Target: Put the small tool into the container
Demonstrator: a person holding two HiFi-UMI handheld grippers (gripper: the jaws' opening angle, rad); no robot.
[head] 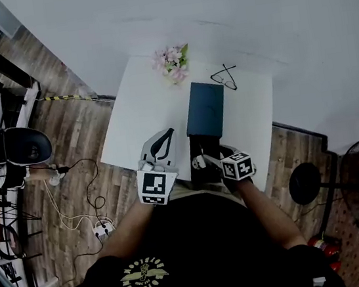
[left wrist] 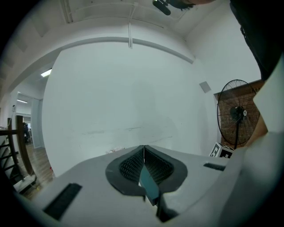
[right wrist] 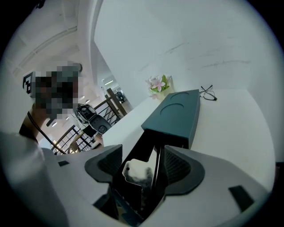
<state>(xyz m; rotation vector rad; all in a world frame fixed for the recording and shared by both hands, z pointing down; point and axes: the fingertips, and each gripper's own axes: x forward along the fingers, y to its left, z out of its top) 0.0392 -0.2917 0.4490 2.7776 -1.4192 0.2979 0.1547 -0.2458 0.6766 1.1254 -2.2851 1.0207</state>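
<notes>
On the white table's (head: 136,106) near edge, the tool (right wrist: 135,170) is lying in the container's (right wrist: 177,113) open drawer (head: 201,148), between the right gripper's (right wrist: 142,165) spread jaws. The left gripper (left wrist: 144,166) is hovering alongside, jaws pressed together. Glasses (head: 224,77) and flowers (head: 172,62) are sitting at the far edge.

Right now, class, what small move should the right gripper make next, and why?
Probably draw the right gripper straight back with its jaws apart. The small white tool appears to lie inside the open black part of the container, between the open jaws and not clamped, so backing out straight should avoid dragging it out.
</notes>
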